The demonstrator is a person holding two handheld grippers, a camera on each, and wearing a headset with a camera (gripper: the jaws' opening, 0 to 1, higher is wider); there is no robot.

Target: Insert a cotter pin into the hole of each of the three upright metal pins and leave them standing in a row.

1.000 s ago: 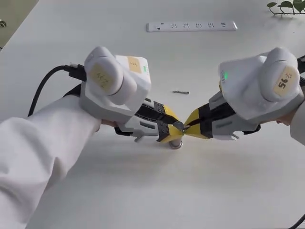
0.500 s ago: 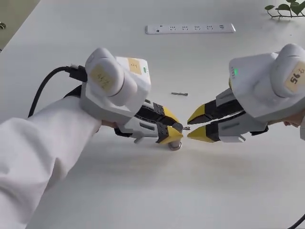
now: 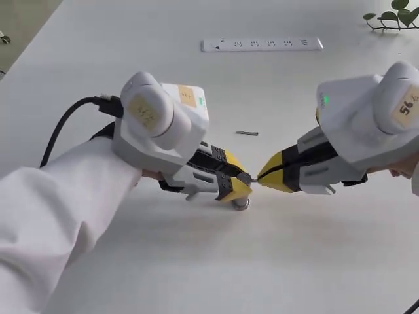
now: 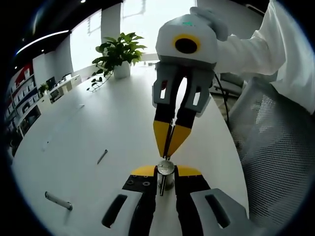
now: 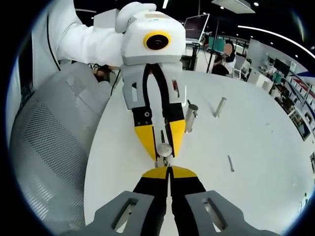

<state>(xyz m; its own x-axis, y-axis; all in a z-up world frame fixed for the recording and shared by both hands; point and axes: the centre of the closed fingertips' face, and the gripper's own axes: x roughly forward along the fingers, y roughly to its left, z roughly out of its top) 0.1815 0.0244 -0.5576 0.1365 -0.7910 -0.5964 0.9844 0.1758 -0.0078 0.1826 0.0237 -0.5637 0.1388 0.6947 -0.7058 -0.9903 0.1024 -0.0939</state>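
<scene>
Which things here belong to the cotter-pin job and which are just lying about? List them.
Job: left gripper clamping the upright metal pin; right gripper pinching a cotter pin; second upright pin; lying pin; spare cotter pin.
Lying about: power strip; plant.

Head view: bright, even overhead light, sharp focus. The matte white tabletop (image 3: 196, 261) carries a soft grey shadow under the white-and-yellow left gripper (image 3: 245, 178). Left gripper view: the tall bright window (image 4: 142, 12) is blown out. Both gripper views bend strongly at the edges.
</scene>
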